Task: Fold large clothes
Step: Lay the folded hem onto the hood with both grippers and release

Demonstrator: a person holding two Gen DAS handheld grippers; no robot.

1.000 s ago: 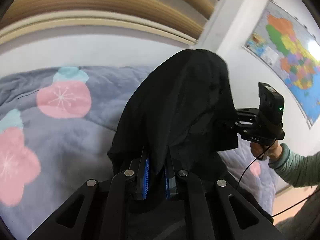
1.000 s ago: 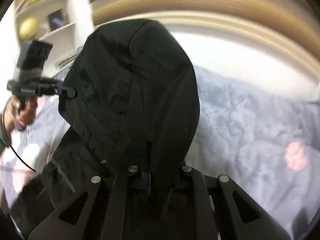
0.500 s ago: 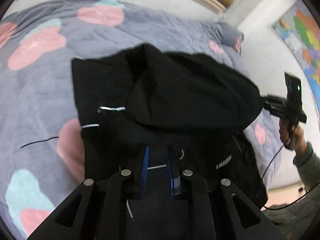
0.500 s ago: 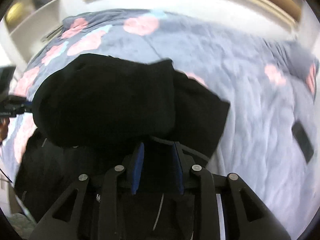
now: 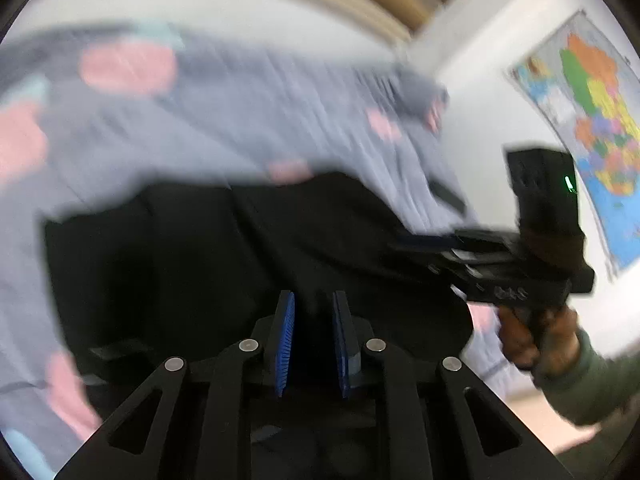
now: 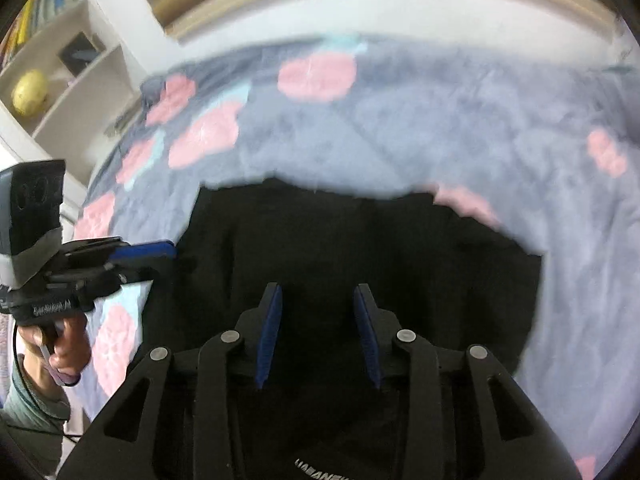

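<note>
One black garment [image 6: 360, 248] lies on one quilt [image 6: 440, 120]; two tools, left [image 5: 312, 340] and right [image 6: 318, 334], are opening, released.

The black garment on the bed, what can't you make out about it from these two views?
- Black garment, left wrist view: motion blur smears its edges and folds.
- Its near part, right wrist view: hidden behind the right gripper; white lettering is cut off by the bottom edge.
- Its type: unclear, no detail in the dark fabric.
</note>
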